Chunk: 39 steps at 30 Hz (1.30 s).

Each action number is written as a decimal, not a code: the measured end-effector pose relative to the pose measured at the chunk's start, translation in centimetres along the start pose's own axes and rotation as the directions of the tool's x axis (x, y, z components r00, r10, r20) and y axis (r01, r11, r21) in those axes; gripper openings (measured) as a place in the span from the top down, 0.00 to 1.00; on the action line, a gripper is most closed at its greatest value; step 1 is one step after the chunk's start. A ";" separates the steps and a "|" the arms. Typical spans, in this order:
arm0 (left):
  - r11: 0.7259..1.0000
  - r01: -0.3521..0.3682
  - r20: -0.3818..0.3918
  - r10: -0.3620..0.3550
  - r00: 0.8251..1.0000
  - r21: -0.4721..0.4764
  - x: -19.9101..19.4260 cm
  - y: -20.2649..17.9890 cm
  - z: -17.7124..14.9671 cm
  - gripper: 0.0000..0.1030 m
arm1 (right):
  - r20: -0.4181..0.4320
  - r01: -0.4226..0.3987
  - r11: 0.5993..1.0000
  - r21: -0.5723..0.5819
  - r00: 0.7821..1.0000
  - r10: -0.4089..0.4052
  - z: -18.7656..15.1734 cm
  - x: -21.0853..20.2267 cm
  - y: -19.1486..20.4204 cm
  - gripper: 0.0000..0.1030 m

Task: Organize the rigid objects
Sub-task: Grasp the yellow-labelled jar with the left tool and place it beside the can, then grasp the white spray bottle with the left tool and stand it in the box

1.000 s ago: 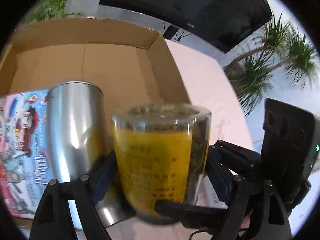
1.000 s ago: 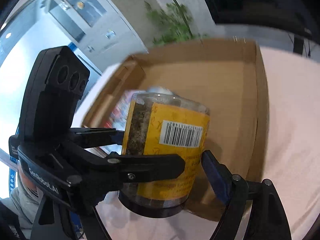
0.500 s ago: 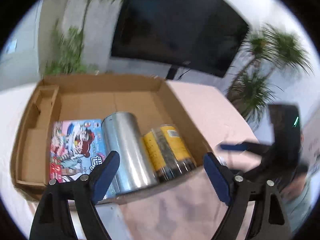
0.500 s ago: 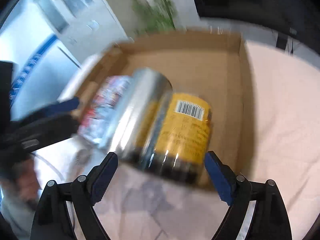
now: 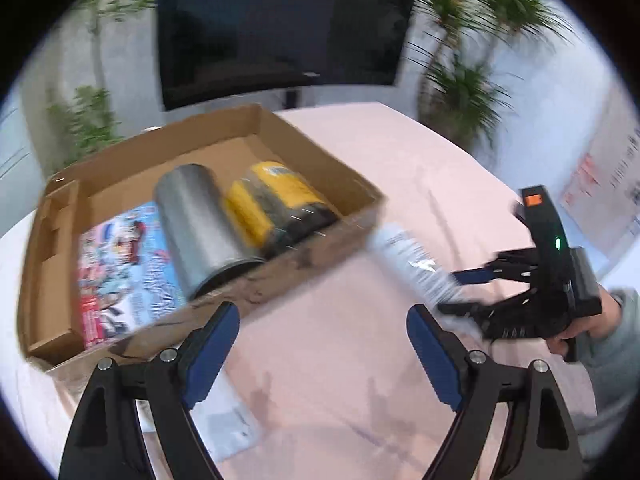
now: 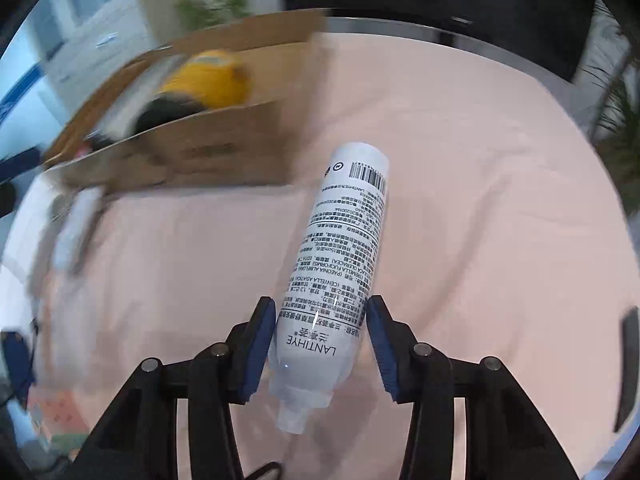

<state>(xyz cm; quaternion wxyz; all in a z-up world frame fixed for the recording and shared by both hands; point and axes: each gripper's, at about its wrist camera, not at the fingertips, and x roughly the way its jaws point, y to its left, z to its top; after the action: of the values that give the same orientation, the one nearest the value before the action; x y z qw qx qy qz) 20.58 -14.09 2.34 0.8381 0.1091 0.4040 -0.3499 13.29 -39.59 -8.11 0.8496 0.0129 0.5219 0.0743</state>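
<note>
Right wrist view first: my right hand-held gripper (image 6: pixel 320 344) has its blue pads on either side of a white bottle (image 6: pixel 340 264) lying on the pink tabletop (image 6: pixel 500 200). The pads look pressed against the bottle's sides near its cap end, so I read it as gripped. The cap points toward me and the barcode end points away. Beyond it, to the left, sits a cardboard box (image 6: pixel 224 148), blurred, with a yellow jar (image 6: pixel 208 80) showing over its near wall.

From the left wrist, my left hand-held gripper (image 5: pixel 322 344) is wide open with nothing between its pads, hovering over the tabletop (image 5: pixel 400 160) just short of the box (image 5: pixel 320 236). To its right I see the right hand-held gripper (image 5: pixel 460 292) with the bottle (image 5: pixel 412 260), blurred, at its fingers. Inside the box, a picture book (image 5: pixel 124 264) lies flat on the left, a steel cup (image 5: pixel 200 224) lies on its side beside it, and the jar (image 5: pixel 276 204) lies against the cup on the right. Farther off stand a dark screen (image 5: pixel 280 24) and plants (image 5: pixel 472 60).
</note>
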 end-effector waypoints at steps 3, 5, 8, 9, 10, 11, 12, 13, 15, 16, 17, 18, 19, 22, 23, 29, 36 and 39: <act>0.995 0.065 -0.025 -0.064 0.998 0.079 0.4 -1.3 -0.7 0.18 | -0.008 -0.145 0.961 -0.235 0.989 0.147 -2.2 -0.3 4.0 0.57; 0.986 0.116 -0.081 -0.107 0.991 0.123 1.7 -2.2 -1.4 0.18 | -0.025 -0.193 0.912 -0.363 0.980 0.197 -3.3 -0.6 5.7 0.58; 0.969 0.182 -0.195 -0.149 0.969 0.166 4.7 -3.5 -2.7 0.19 | -0.047 -0.214 0.865 -0.454 0.975 0.217 -3.8 -0.5 5.8 0.57; 0.961 0.216 -0.234 -0.173 0.957 0.173 5.8 -4.0 -3.1 0.21 | -0.056 -0.223 0.850 -0.477 0.973 0.224 -3.4 -0.4 5.7 0.56; 0.952 0.250 -0.261 -0.200 0.944 0.174 6.5 -4.2 -3.5 0.24 | -0.056 -0.217 0.844 -0.491 0.974 0.218 -3.0 -0.5 5.4 0.56; 0.950 0.249 -0.263 -0.195 0.945 0.189 6.9 -4.5 -3.7 0.26 | -0.052 -0.203 0.839 -0.505 0.977 0.206 -2.3 -0.4 5.4 0.56; 0.951 0.246 -0.287 -0.186 0.940 0.189 7.5 -4.6 -3.8 0.27 | -0.041 -0.177 0.837 -0.518 0.982 0.182 -1.7 -0.6 4.9 0.56; 0.951 0.254 -0.303 -0.193 0.933 0.176 7.7 -4.6 -3.8 0.32 | -0.029 -0.151 0.841 -0.519 0.987 0.159 -1.4 -0.8 4.5 0.56; 0.952 0.278 -0.346 -0.221 0.912 0.124 8.1 -4.3 -4.0 0.46 | 0.013 -0.079 0.885 -0.459 0.995 0.096 0.1 -1.1 3.2 0.56; 0.955 0.278 -0.363 -0.223 0.904 0.105 8.4 -4.1 -4.1 0.53 | 0.028 -0.048 0.910 -0.412 0.997 0.065 0.6 -1.1 2.4 0.56; 0.959 0.269 -0.380 -0.217 0.899 0.090 8.7 -3.9 -4.2 0.55 | 0.033 -0.021 0.937 -0.348 0.999 0.035 1.1 -1.0 1.5 0.56; 0.964 0.258 -0.405 -0.211 0.890 0.064 9.2 -3.9 -4.4 0.57 | 0.023 -0.010 0.969 -0.247 1.000 0.017 1.3 -0.9 0.8 0.56; 0.968 0.248 -0.417 -0.205 0.886 0.050 9.4 -3.9 -4.5 0.57 | 0.009 -0.024 0.985 -0.172 1.000 0.025 1.6 -0.8 0.3 0.53; 0.973 0.231 -0.427 -0.212 0.879 -0.007 10.0 -3.9 -4.6 0.58 | 0.003 -0.187 0.978 0.091 0.982 0.188 0.6 -0.6 -0.9 0.51; 0.976 0.215 -0.421 -0.208 0.883 -0.031 10.1 -3.9 -4.6 0.58 | 0.018 -0.247 0.956 0.162 0.969 0.247 0.3 -0.3 -1.1 0.50; 0.983 0.169 -0.412 -0.181 0.893 -0.065 10.0 -4.1 -4.7 0.58 | 0.035 -0.343 0.813 0.471 0.928 0.371 -0.2 4.4 0.9 0.41; 0.985 0.116 -0.252 -0.144 0.957 -0.126 7.0 -3.9 -1.2 0.58 | 0.198 -0.339 0.863 0.373 0.938 0.283 2.8 0.4 2.3 0.54; 0.982 0.087 -0.134 -0.109 0.985 -0.166 6.2 -3.1 3.0 0.57 | 0.280 -0.340 0.909 0.242 0.921 0.270 7.9 -2.8 1.8 0.56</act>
<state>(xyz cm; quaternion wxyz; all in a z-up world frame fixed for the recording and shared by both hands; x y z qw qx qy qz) 22.95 -20.84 -0.13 0.7948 0.0464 0.4945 -0.3486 18.84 -37.72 -1.89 0.8733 0.2262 0.4118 0.1287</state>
